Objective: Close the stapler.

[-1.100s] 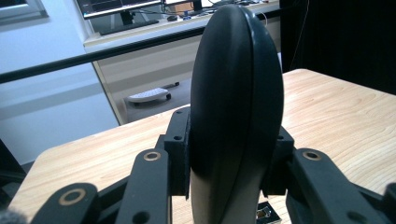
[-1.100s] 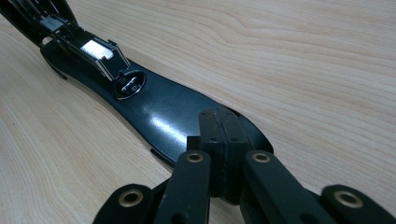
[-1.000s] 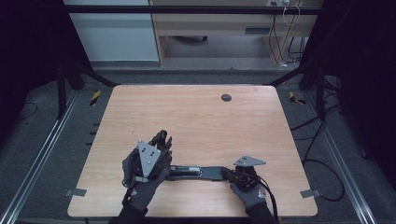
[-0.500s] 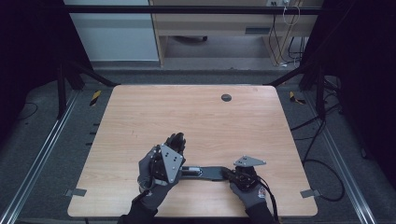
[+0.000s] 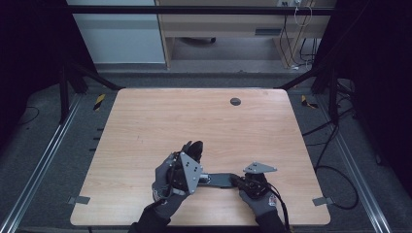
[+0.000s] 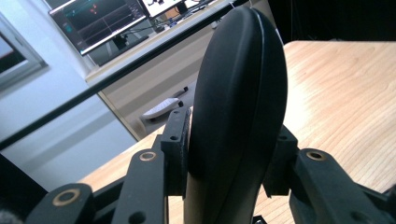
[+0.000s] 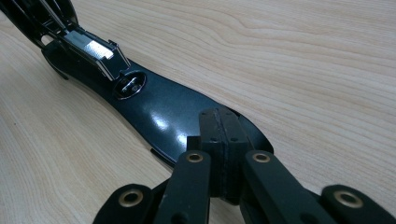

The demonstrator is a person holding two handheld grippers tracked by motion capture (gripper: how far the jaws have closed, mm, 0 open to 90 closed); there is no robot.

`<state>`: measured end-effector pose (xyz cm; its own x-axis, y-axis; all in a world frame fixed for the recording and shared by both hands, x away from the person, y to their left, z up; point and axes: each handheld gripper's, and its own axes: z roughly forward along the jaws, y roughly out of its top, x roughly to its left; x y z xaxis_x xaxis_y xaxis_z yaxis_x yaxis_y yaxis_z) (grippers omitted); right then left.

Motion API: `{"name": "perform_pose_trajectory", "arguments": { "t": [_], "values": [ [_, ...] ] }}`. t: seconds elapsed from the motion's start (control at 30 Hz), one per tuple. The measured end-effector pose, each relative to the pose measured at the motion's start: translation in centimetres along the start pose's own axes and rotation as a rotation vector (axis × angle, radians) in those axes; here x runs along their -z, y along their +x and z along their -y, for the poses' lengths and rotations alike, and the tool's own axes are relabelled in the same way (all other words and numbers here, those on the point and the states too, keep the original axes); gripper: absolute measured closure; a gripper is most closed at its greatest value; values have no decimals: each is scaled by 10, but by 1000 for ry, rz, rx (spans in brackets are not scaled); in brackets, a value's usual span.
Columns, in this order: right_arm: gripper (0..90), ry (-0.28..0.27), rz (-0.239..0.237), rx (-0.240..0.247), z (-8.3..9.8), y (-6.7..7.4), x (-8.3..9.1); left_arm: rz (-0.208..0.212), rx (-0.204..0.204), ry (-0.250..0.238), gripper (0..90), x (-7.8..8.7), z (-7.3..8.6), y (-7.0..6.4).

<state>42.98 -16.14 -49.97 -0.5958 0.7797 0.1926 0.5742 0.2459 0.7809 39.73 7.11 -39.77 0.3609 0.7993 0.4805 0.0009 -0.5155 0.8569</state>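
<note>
High view: overhead, facing forward and down on the whole surface (image 5: 145, 121).
Left gripper view: close, tilted, facing the room beyond.
Right gripper view: close, low along the surface.
Shared: the stapler (image 5: 221, 179), the wood.

Lab: framed wooden table (image 5: 145, 121), cables (image 5: 335, 145) on floor, monitors (image 6: 100, 21) behind.

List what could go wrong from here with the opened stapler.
1. The right hand-held gripper presses only the tip of the stapler base, so the base may pivot or slip on the smooth table.
2. The left hand-held gripper holds the raised stapler top near its lower end, and its jaws have just been opening; the top could slip free and snap down.
</note>
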Motion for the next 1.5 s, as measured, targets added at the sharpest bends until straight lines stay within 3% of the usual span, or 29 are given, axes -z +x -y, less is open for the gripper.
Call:
{"name": "perform_pose_trajectory", "arguments": {
  "t": [0.13,0.37,1.2,1.5],
  "values": [
    [900,-4,-4,3,0,0,0,-2,-52,8,596,-3,-1,-10],
    [900,-4,-3,7,0,0,0,2,-109,20,591,-8,-2,-22],
    [900,-10,-10,-3,1,-1,0,27,-217,44,556,-23,4,-55],
    [900,-10,-8,-3,1,0,0,32,-273,56,550,-27,7,-66]
  ]
}}
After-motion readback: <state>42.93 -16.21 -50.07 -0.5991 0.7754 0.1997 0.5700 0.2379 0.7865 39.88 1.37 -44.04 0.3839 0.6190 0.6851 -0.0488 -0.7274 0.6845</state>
